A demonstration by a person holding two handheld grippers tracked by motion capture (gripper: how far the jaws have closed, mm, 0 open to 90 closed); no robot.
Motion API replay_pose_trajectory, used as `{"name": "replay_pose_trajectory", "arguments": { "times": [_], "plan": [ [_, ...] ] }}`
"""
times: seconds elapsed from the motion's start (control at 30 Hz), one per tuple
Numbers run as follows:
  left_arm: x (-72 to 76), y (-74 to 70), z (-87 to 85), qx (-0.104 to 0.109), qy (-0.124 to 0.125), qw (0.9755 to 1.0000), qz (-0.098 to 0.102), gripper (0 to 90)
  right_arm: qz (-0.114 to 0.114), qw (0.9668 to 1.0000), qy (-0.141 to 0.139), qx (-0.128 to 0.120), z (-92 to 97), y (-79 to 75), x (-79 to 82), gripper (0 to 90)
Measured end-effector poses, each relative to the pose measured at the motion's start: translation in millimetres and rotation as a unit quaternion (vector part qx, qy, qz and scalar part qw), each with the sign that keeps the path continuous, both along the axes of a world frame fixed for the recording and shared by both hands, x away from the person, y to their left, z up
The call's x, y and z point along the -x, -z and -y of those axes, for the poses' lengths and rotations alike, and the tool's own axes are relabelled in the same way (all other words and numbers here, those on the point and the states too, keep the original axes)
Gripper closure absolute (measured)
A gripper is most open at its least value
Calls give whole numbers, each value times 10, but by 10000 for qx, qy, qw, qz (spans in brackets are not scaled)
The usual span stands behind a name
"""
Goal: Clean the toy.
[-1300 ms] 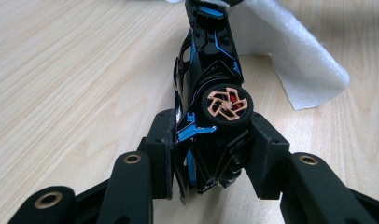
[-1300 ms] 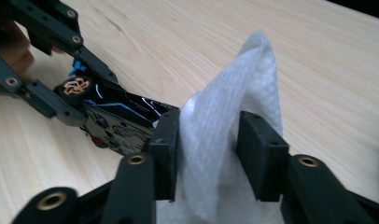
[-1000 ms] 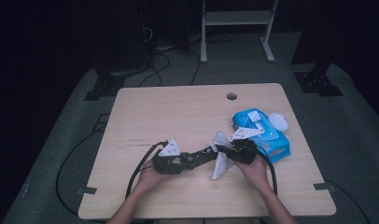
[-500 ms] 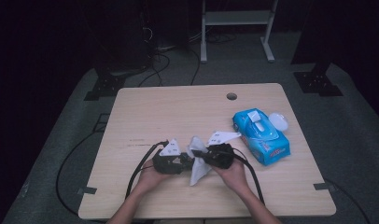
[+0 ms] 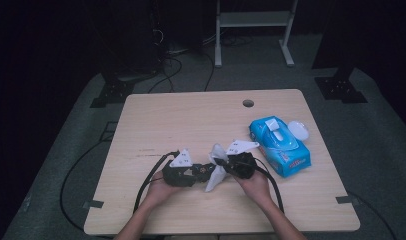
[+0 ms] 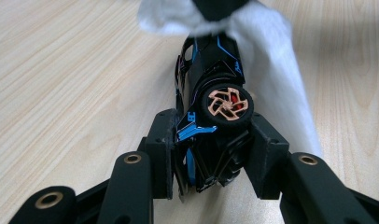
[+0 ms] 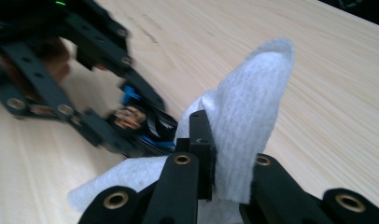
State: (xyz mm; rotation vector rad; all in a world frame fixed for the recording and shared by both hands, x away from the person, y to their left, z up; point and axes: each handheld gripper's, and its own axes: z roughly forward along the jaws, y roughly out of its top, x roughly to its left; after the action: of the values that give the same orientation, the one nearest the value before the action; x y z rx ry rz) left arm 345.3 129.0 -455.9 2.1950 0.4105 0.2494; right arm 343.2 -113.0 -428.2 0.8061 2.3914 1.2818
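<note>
A black toy car [image 6: 215, 93] with blue trim and a copper wheel is clamped on its side between the pads of my left gripper [image 6: 213, 154], low over the table's front middle. My right gripper [image 7: 229, 172] is shut on a white wet wipe [image 7: 248, 107], which stands up between its jaws and drapes below. The wipe [image 6: 271, 60] lies against the car's far end. In the high view the left gripper [image 5: 205, 171] and the right gripper [image 5: 220, 163] meet tip to tip, with the wipe [image 5: 213, 180] hanging between them. In the right gripper view the car [image 7: 145, 126] sits in the left gripper [image 7: 99, 93].
A blue wet-wipe pack [image 5: 280, 145] lies to the right of the hands with a white round lid [image 5: 297, 130] beside it. The wooden table [image 5: 191, 115] has a cable hole [image 5: 248, 103] near its far edge. Black cables [image 5: 146, 180] trail off the front.
The right gripper has moved left from beside the blue pack, carrying the wipe, until it meets the left gripper and the car. The left hand has stayed put.
</note>
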Motion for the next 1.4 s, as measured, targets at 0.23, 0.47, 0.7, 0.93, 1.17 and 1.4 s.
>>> {"name": "replay_pose_trajectory", "arguments": {
  "times": [0.23, 0.47, 0.7, 0.93, 1.17, 1.4],
  "plan": [
    [-2, -2, -31, -5, -8, 10000, -7, 584, 54, 9995, 298, -51, 181, -3, -28, 860],
    [-2, -5, -48, -21, -7, 10000, -1, 584, -77, 9983, 395, -424, 234, 2, -23, 860],
    [15, -29, -126, -168, -47, 9998, 16, 585, -118, 9985, 207, -501, 129, 30, -55, 860],
    [19, -42, -192, -240, -45, 9997, 23, 586, -129, 9982, 333, -490, 172, 28, -107, 860],
    [27, -48, -235, -302, -52, 9995, 36, 585, -173, 9978, 305, -563, 168, 49, -99, 860],
    [29, -45, -226, -283, -60, 9996, 33, 585, -213, 9971, 224, -694, 112, 29, -79, 860]
  ]
}}
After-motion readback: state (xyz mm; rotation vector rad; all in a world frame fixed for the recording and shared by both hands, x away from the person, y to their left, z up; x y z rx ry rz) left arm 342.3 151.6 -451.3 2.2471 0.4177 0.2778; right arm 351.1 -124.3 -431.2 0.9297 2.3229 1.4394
